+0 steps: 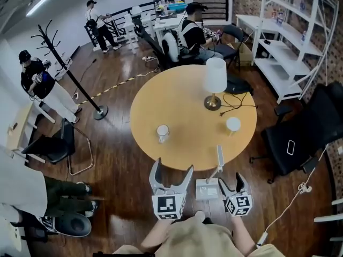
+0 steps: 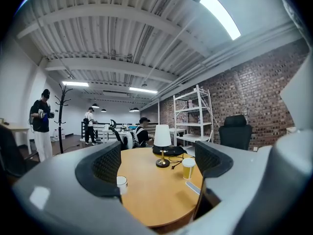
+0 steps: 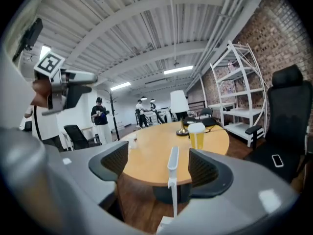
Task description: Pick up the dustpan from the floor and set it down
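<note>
The white dustpan [image 1: 207, 189] stands on the wooden floor just in front of the round table [image 1: 182, 111], its long handle [image 1: 219, 158] rising upright. My right gripper [image 1: 230, 180] is beside the pan, low near the floor. In the right gripper view the handle [image 3: 172, 173] stands between the open jaws of the right gripper [image 3: 159, 168], nearer the right pad, with no pad touching it. My left gripper [image 1: 172, 167] is held level to the left of the dustpan, open. Nothing lies between the jaws of the left gripper [image 2: 161, 168].
On the table stand a lamp [image 1: 214, 82], a white mug [image 1: 163, 133] and a yellow cup [image 1: 233, 125]. A black office chair [image 1: 303, 135] and white shelving [image 1: 289, 42] are at the right. A coat rack [image 1: 72, 74] and several people are at the left and back.
</note>
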The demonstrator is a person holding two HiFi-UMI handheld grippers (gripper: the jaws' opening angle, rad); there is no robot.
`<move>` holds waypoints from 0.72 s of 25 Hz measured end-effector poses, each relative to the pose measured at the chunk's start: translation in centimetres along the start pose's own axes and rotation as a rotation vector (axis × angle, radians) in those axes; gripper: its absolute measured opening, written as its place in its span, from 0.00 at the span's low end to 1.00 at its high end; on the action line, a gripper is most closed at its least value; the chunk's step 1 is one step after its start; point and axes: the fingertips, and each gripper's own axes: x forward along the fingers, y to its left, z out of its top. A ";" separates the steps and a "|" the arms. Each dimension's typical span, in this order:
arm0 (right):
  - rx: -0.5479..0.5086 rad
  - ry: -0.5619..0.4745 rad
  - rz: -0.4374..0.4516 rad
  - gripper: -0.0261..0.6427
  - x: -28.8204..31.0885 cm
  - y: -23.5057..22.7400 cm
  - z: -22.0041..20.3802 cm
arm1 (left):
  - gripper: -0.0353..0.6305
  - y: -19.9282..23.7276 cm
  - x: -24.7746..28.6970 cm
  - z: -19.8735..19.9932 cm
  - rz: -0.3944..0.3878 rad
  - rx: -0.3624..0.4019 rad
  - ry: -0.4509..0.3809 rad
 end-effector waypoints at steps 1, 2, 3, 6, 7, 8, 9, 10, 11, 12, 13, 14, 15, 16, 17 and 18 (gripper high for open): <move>0.002 0.035 -0.009 0.60 0.6 -0.7 -1.8 | 0.76 0.2 0.1 -0.4 0.000 -0.004 0.007; 0.006 0.066 -0.019 0.59 1.2 -1.4 -3.4 | 0.75 0.4 0.1 -0.8 0.000 -0.008 0.016; 0.009 0.092 -0.029 0.58 1.9 -2.2 -4.8 | 0.75 0.6 0.1 -1.2 0.001 -0.011 0.028; 0.011 0.158 -0.041 0.58 4.5 -4.0 -7.8 | 0.75 1.5 -0.5 -2.4 0.020 -0.010 0.068; 0.007 0.176 -0.037 0.58 5.5 -4.4 -8.5 | 0.75 2.0 -0.7 -2.7 0.032 -0.007 0.079; 0.003 0.192 -0.033 0.58 6.6 -4.8 -9.2 | 0.75 2.5 -0.9 -2.9 0.042 -0.004 0.089; 0.000 0.206 -0.030 0.58 7.6 -5.0 -9.7 | 0.75 2.9 -1.2 -3.0 0.051 -0.002 0.099; 0.000 0.218 -0.027 0.58 8.6 -5.1 -10.1 | 0.75 3.4 -1.4 -3.0 0.060 -0.001 0.109; 0.002 0.228 -0.025 0.58 9.6 -5.2 -10.5 | 0.75 3.8 -1.7 -3.0 0.071 0.002 0.117; 0.004 0.236 -0.025 0.58 10.5 -5.3 -10.8 | 0.75 4.3 -2.0 -3.1 0.081 0.008 0.124; 0.004 0.241 -0.028 0.58 11.3 -5.4 -11.2 | 0.75 4.7 -2.3 -3.2 0.091 0.014 0.130; 0.004 0.245 -0.033 0.58 12.1 -5.6 -11.5 | 0.75 5.0 -2.6 -3.3 0.101 0.020 0.136; 0.005 0.248 -0.040 0.57 12.7 -5.7 -11.8 | 0.75 5.3 -2.9 -3.5 0.109 0.024 0.142; 0.006 0.250 -0.047 0.56 13.3 -5.8 -11.9 | 0.74 5.7 -3.2 -3.6 0.117 0.027 0.149; 0.007 0.251 -0.054 0.55 13.9 -5.7 -12.0 | 0.74 6.0 -3.4 -3.8 0.124 0.029 0.156; 0.009 0.253 -0.061 0.54 14.4 -5.7 -12.0 | 0.74 6.3 -3.6 -4.0 0.130 0.031 0.163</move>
